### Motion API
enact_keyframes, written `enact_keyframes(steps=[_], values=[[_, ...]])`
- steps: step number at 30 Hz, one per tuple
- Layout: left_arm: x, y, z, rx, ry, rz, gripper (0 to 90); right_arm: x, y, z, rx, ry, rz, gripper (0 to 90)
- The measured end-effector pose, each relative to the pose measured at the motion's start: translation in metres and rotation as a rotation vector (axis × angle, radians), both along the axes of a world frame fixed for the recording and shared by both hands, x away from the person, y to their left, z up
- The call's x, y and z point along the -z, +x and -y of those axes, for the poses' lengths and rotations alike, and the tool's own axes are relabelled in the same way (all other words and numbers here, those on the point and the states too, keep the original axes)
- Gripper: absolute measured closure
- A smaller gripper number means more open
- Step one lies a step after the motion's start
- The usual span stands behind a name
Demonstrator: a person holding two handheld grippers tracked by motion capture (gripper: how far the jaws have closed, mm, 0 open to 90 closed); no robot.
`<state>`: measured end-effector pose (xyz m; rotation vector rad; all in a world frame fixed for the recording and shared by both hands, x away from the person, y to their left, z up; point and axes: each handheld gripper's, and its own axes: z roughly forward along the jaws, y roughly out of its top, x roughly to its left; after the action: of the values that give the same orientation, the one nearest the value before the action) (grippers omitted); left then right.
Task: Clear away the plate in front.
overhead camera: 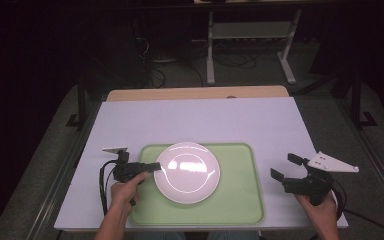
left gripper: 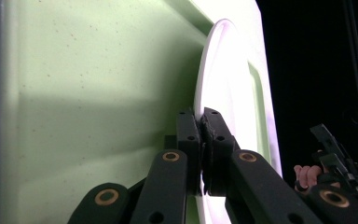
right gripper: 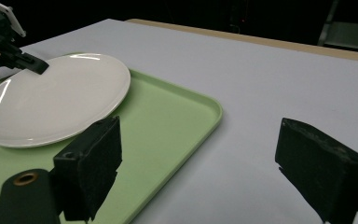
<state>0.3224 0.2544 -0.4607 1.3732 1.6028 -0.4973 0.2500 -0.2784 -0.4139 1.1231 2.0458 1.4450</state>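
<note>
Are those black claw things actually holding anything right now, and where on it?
The left gripper pinches the white plate by its left rim, over the green tray. The right gripper is open and holds nothing.

That white plate [overhead camera: 187, 172] you've got looks like glazed ceramic, super glossy with light streaks on it. The green tray [overhead camera: 240, 200] is smooth matt plastic, faintly speckled. Your gripper pads [right gripper: 324, 170] look like rough black foam, and the table cover [overhead camera: 205, 120] is flat matt white.

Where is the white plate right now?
In the high view the white plate lies on the left half of the green tray, near the table's front edge, with the left gripper clamped on its left rim.
</note>
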Motion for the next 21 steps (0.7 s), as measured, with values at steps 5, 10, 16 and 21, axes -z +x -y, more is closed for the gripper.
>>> enact_keyframes(steps=[5,10,16,21], values=[[-0.0008,-0.0015,0.0017,-0.001,0.014,-0.002,87.5,-0.0004,-0.0006,0.0,-0.003,0.002,0.003,13.6],[0.0002,-0.0022,0.0032,-0.002,0.014,-0.008,87.4,-0.0001,0.0,-0.0007,-0.002,0.0,-0.002,13.6],[0.0038,-0.007,0.0071,0.019,0.004,-0.017,87.2,0.0004,0.0011,-0.0012,0.001,-0.011,-0.004,13.6],[0.0016,-0.0093,0.008,0.03,0.019,-0.013,86.9,0.0019,0.0025,-0.001,0.005,-0.01,-0.013,13.6]])
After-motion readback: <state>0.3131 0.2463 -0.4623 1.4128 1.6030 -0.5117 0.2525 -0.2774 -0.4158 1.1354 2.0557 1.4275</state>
